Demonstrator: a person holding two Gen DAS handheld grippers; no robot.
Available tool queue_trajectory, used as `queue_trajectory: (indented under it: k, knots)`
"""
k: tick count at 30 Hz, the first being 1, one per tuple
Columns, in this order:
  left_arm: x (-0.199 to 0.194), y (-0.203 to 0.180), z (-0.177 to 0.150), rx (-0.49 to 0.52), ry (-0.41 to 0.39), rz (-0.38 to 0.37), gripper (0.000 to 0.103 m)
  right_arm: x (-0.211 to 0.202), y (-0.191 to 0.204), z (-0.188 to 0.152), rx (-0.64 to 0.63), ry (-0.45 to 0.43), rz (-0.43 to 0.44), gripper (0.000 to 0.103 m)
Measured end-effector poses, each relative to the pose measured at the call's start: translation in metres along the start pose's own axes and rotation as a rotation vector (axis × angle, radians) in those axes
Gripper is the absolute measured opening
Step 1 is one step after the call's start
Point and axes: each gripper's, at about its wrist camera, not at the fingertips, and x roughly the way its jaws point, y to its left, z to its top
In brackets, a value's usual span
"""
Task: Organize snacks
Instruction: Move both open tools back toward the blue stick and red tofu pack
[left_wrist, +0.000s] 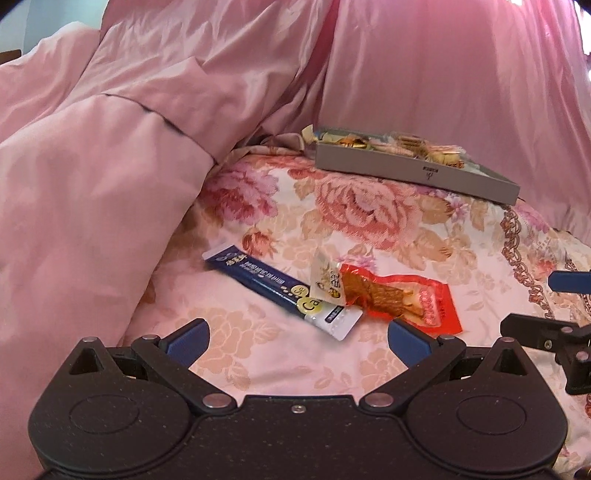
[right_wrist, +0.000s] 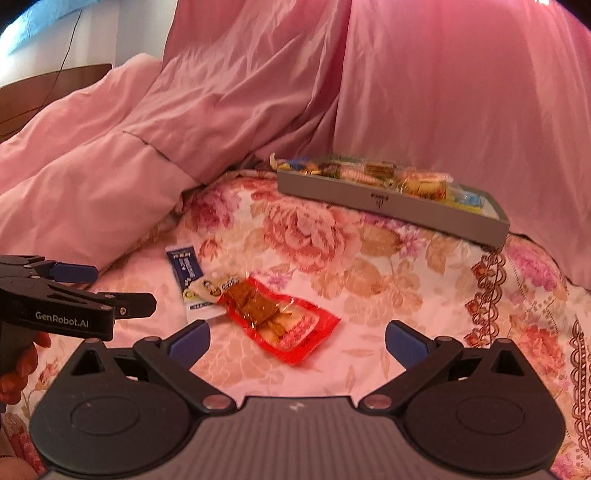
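Observation:
Three snack packets lie together on the floral bedspread. A long blue stick pack (left_wrist: 273, 291) (right_wrist: 186, 275), a small cream packet (left_wrist: 327, 282) (right_wrist: 212, 288) on top of it, and a red packet with brown contents (left_wrist: 402, 299) (right_wrist: 280, 317). A grey tray (left_wrist: 417, 171) (right_wrist: 391, 203) holding several wrapped snacks sits further back. My left gripper (left_wrist: 297, 341) is open and empty just short of the packets. My right gripper (right_wrist: 297, 341) is open and empty just short of the red packet.
A pink duvet (left_wrist: 92, 184) (right_wrist: 92, 177) is piled on the left, and pink fabric (left_wrist: 443, 66) rises behind the tray. The other gripper shows at the right edge of the left wrist view and the left edge of the right wrist view.

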Motion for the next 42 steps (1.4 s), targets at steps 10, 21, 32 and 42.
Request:
queue_trajectory:
  k: [10, 21, 32, 42]
  knots:
    - [0.014, 0.002, -0.001, 0.000, 0.012, 0.006, 0.102, 0.014, -0.001, -0.005, 0.007, 0.041, 0.019, 0.103]
    - [0.043, 0.002, 0.002, -0.032, 0.015, -0.008, 0.102, 0.044, -0.008, -0.007, -0.051, 0.078, 0.046, 0.103]
    - [0.073, 0.009, 0.002, -0.052, 0.018, -0.043, 0.102, 0.080, -0.007, -0.006, -0.158, 0.091, 0.096, 0.103]
    - [0.079, 0.020, 0.000, -0.158, 0.044, -0.083, 0.102, 0.136, 0.010, 0.012, -0.356, 0.174, 0.161, 0.103]
